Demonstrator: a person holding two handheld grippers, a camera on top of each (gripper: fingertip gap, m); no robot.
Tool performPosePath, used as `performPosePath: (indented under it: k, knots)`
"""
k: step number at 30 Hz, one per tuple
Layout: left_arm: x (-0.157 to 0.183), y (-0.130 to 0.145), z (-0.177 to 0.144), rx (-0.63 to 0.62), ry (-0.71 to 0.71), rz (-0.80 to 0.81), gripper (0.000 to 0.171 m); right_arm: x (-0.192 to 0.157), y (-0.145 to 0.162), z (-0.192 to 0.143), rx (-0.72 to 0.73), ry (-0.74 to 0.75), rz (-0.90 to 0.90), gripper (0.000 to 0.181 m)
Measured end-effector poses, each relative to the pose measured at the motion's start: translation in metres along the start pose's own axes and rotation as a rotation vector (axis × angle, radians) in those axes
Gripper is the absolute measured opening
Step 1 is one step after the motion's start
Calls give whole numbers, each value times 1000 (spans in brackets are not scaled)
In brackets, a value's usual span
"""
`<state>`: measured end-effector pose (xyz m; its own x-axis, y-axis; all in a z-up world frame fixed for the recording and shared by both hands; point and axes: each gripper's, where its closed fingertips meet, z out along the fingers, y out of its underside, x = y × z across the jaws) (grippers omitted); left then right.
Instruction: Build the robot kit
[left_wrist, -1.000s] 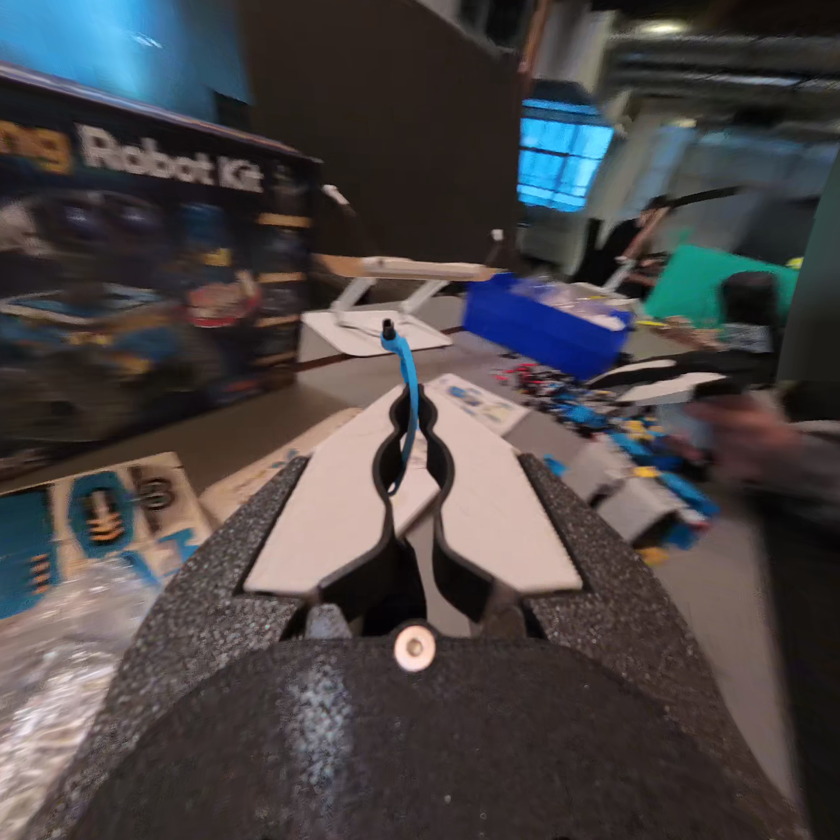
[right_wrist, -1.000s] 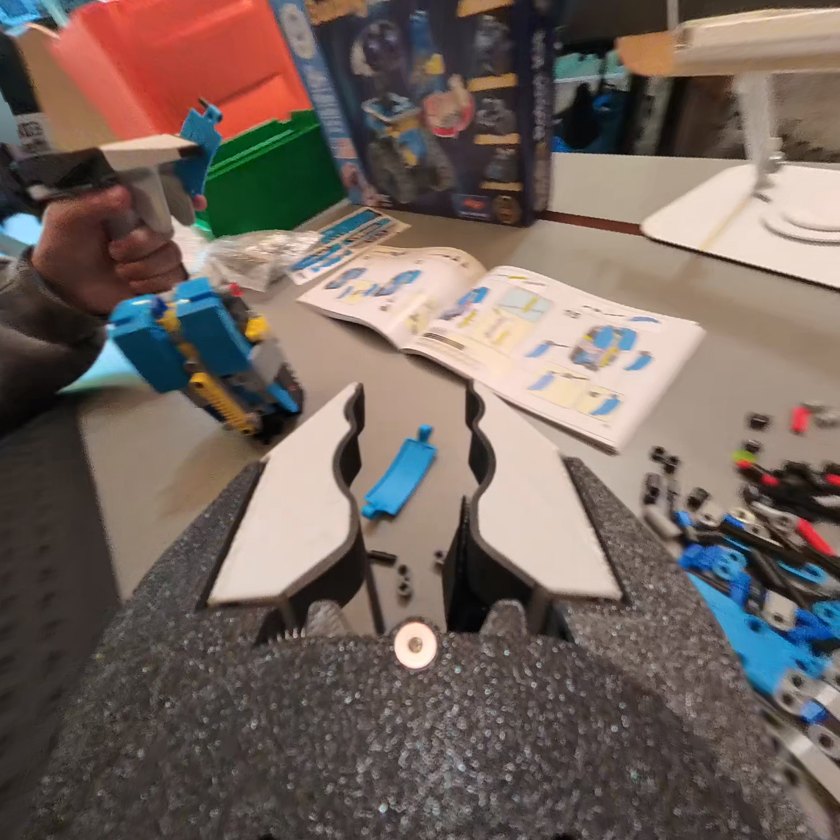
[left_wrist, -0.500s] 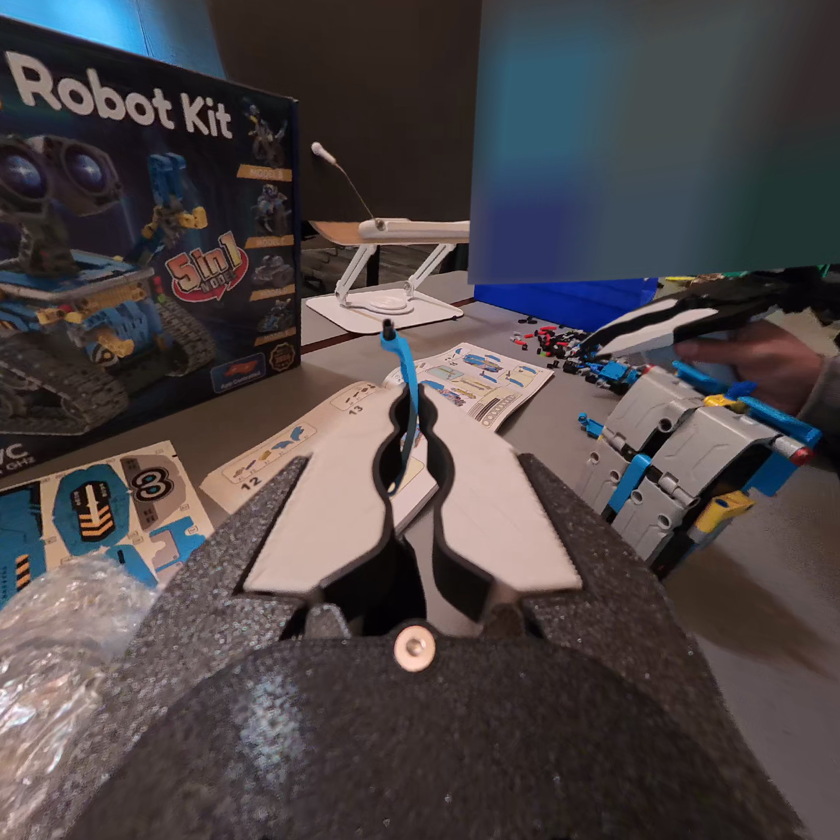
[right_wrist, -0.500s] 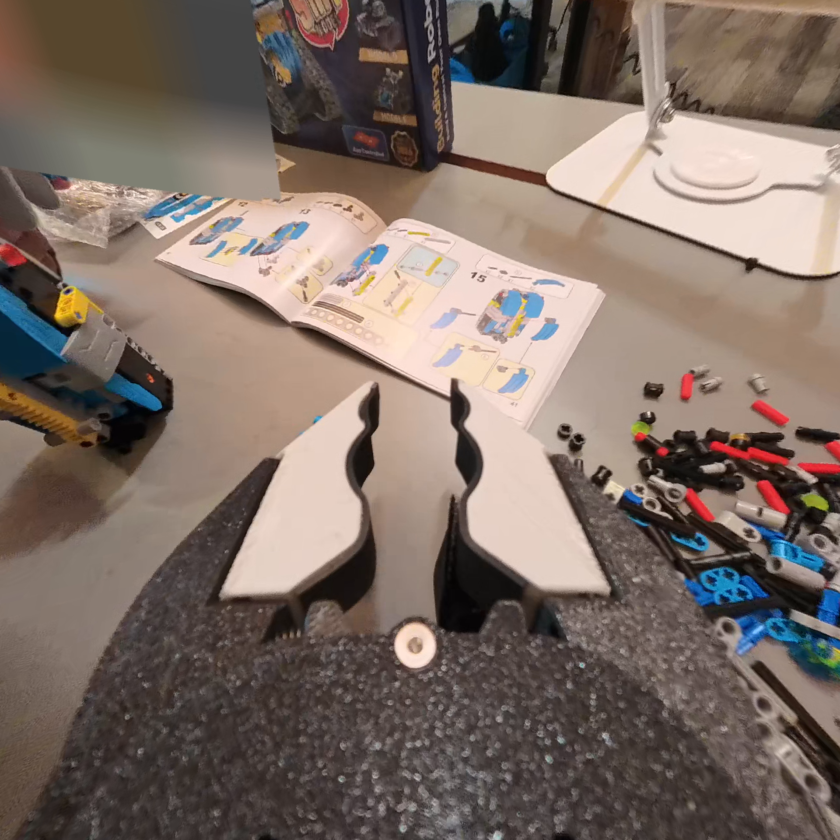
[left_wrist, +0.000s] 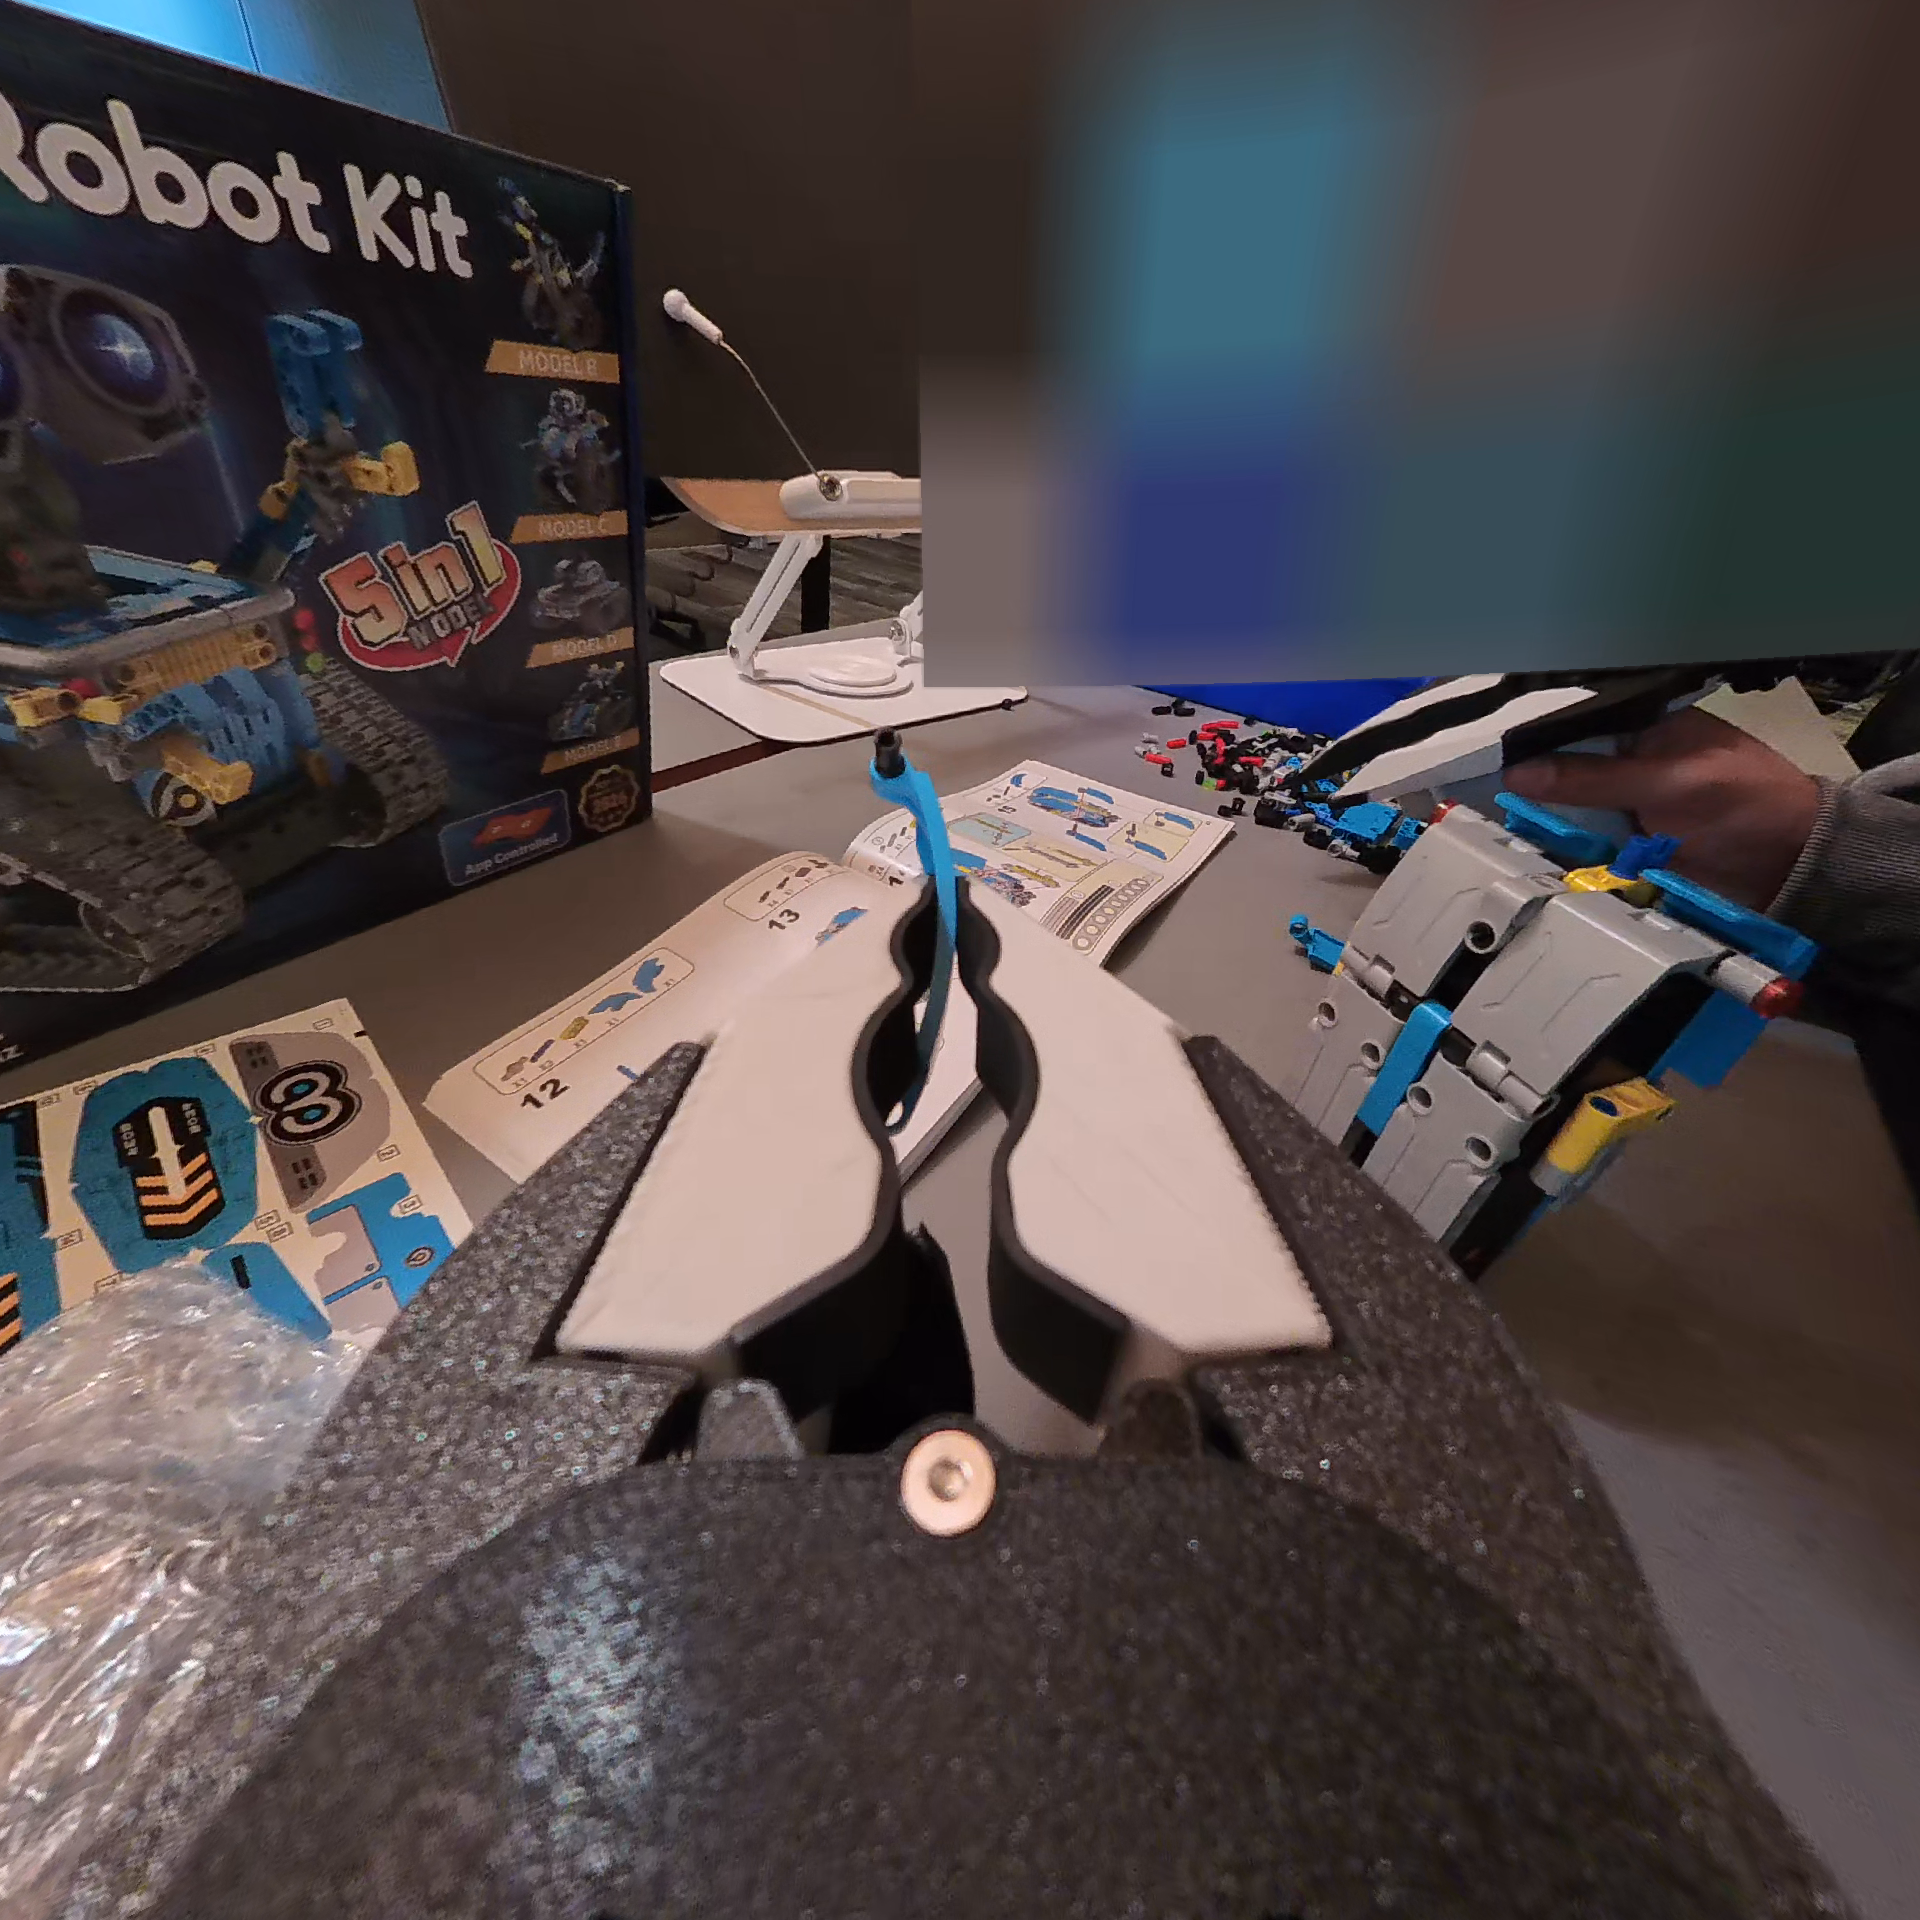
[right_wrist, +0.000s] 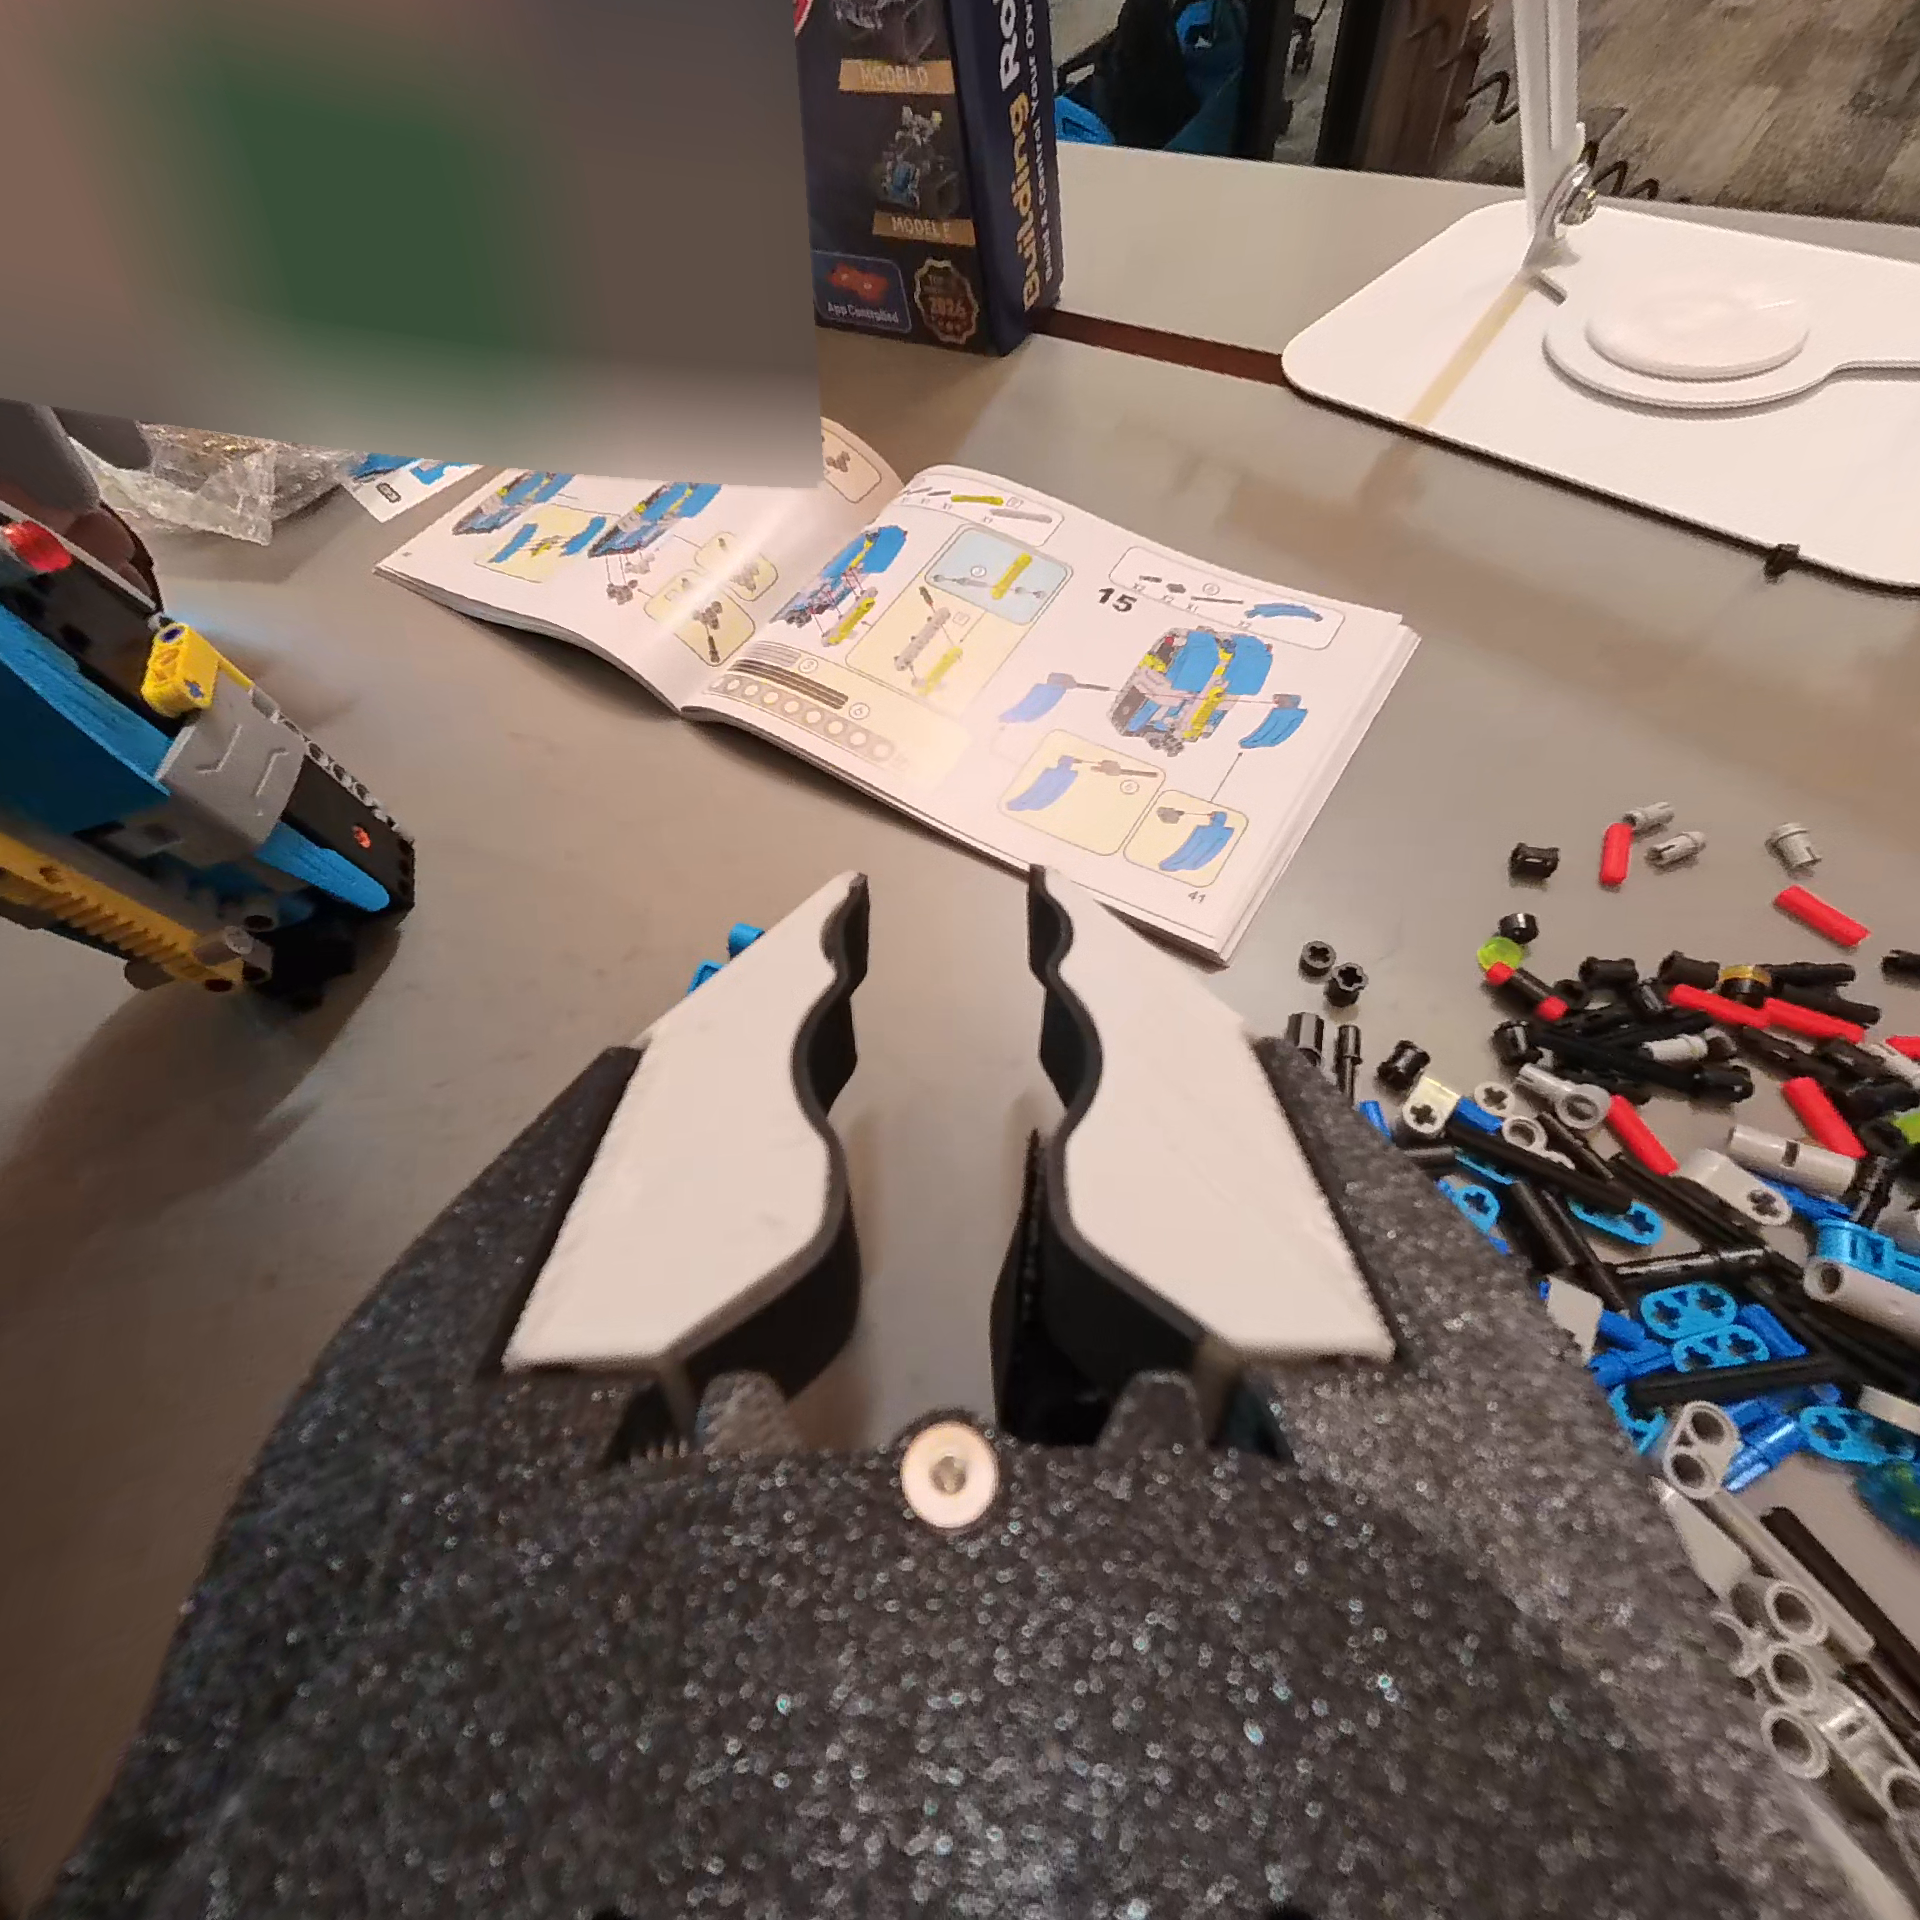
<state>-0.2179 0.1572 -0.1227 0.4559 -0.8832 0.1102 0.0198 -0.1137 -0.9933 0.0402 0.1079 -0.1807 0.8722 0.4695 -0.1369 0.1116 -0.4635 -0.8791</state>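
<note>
1. Your left gripper (left_wrist: 940, 914) has its fingers clenched on a thin curved blue piece (left_wrist: 928, 883). The piece stands up out of the tips with a small black pin (left_wrist: 886, 744) at its top end, held in the air above the open instruction booklet (left_wrist: 831, 935).
2. Your right gripper (right_wrist: 948, 914) has its fingers released with a clear gap between them, and nothing is in that gap. It hovers over bare grey surface (right_wrist: 582, 831), just beside the pile of loose parts (right_wrist: 1683, 1143) on its right.
3. The blue piece looks light, stiff and smooth, so it may twist in a narrow pinch. You hold it along its lower half, which leaves the pin end free.
4. The part-built model (left_wrist: 1507, 1039), in grey, blue and yellow, rests tilted on the surface near your right hand (left_wrist: 1704, 800). It looks blocky and rigid, and its flat grey panels look like the safest place to take hold.
5. A small blue part (right_wrist: 736, 940) peeks out behind your right gripper's left finger, lying on the surface.
6. The dark kit box (left_wrist: 312, 571) bears large white lettering, a round badge and small model pictures. The booklet shows page numbers and build diagrams, and a sticker sheet (left_wrist: 197, 1153) lies beside crinkled clear wrap (left_wrist: 135, 1455).
7. A white stand (right_wrist: 1621, 343) sits at the far edge.
</note>
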Motion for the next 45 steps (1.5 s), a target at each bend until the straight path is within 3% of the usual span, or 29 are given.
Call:
performPosePath:
  k: [25,37,41,45]
  knots:
    - [-3,1,0,-3,-5,-25,1,-5,7,4,-29,-34,21,30]
    - [-11,-4,-7,32,-10,-119,2,-13,5,1,-17,-34,-23,30]
    - [-1,-15,-12,85,74,-207,2,-22,-1,-5,23,-40,-77,30]
    - [9,-32,-20,185,237,-437,2,-39,-12,-11,96,-104,-116,32]
